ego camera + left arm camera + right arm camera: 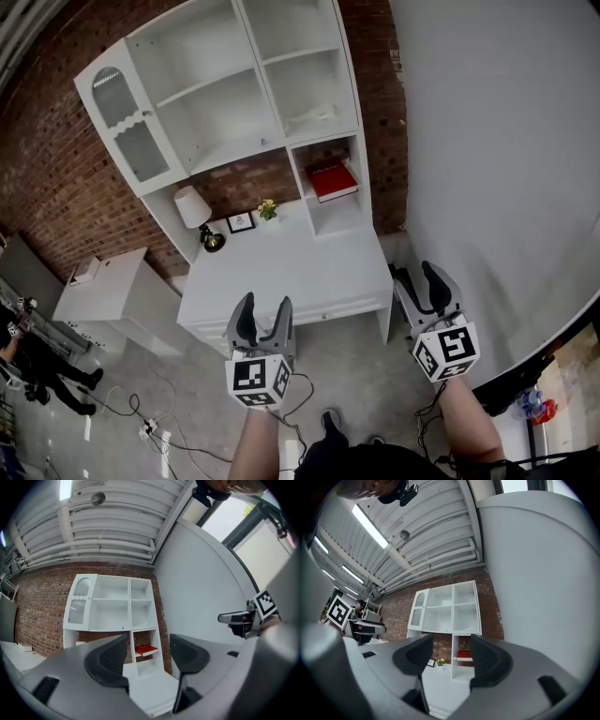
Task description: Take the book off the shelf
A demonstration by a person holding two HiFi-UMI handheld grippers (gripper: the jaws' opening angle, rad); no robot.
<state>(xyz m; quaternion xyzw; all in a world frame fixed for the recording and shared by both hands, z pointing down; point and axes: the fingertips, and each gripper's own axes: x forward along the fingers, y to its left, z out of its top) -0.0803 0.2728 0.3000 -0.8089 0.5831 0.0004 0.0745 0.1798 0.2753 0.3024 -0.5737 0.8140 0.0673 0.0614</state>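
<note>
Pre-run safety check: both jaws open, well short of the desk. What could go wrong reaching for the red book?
1. The red book lies flat in a narrow compartment; the right gripper might bump its walls or push the book deeper.
2. The small plant and picture frame stand just beside that compartment; a wide swing could topple them.

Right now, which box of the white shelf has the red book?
The third cubby down in the right column: the red book lies flat there; no other holds one.

a red book [332,179] lies flat in the lower right compartment of the white shelf unit [255,56]. it sits well ahead of both grippers' fingers [246,321], untouched.
</note>
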